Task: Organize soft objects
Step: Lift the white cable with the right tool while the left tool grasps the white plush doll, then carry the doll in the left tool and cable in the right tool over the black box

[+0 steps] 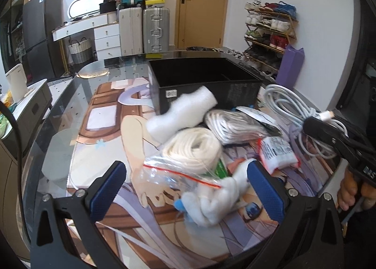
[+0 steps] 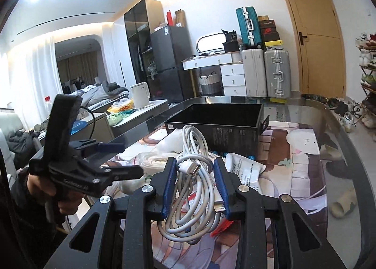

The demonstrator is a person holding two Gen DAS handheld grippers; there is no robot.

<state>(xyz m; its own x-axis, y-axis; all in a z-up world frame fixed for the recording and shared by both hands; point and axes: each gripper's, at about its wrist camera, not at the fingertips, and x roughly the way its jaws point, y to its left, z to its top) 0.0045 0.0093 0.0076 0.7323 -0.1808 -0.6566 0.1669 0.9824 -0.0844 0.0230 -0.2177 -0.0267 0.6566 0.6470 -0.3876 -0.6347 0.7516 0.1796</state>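
My right gripper (image 2: 195,163) is shut on a coiled white charging cable (image 2: 195,189) and holds it above the table; the cable also shows in the left wrist view (image 1: 289,102). My left gripper (image 1: 185,175) is open over a clear zip bag (image 1: 178,175) with a white soft toy (image 1: 216,203) between its fingers. Behind lie a white rope coil (image 1: 195,149), a white foam piece (image 1: 181,114), a silvery cord bundle (image 1: 232,125) and a small printed packet (image 1: 277,151). A black open box (image 1: 206,81) stands farther back, also in the right wrist view (image 2: 216,125).
The glass table carries an anime-print mat (image 1: 105,128). Suitcases (image 1: 143,29), a white dresser (image 1: 103,34) and a shoe rack (image 1: 268,31) stand beyond the table. A purple bag (image 1: 290,64) is at the right. Slippers (image 2: 343,203) lie on the floor.
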